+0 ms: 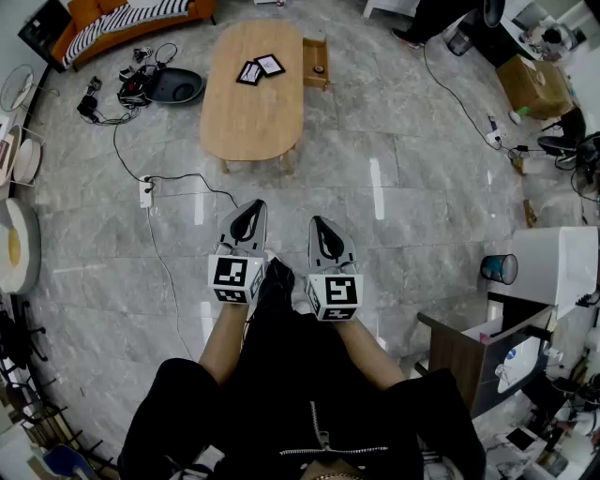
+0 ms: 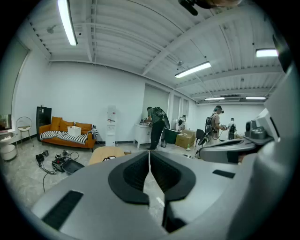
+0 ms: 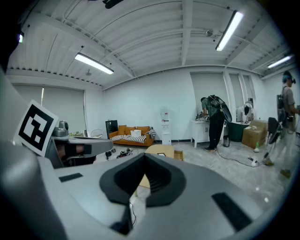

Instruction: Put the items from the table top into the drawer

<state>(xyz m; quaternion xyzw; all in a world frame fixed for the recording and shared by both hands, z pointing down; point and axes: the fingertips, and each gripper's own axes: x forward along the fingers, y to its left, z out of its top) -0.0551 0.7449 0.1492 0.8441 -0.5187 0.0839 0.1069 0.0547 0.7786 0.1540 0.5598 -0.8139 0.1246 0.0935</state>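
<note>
A light wooden oval table (image 1: 253, 112) stands far ahead on the grey floor. Two flat black-framed items (image 1: 250, 72) (image 1: 270, 65) lie side by side near its far end. A small wooden drawer (image 1: 317, 63) stands pulled out at the table's right side. My left gripper (image 1: 253, 206) and right gripper (image 1: 318, 223) hang close to my body, well short of the table, both shut and empty. In the left gripper view the pads (image 2: 140, 171) meet over the floor, the table (image 2: 105, 153) low at the left. The right gripper view shows shut jaws, with the table (image 3: 159, 151) and drawer (image 3: 178, 155) beyond.
A power strip with cables (image 1: 145, 192) lies on the floor left of my path, and a dark bag (image 1: 173, 86) sits beside the table. An orange sofa (image 1: 122, 19) is at the back left. White and wooden furniture (image 1: 548, 272) crowds the right. A person (image 2: 157, 126) stands at a far counter.
</note>
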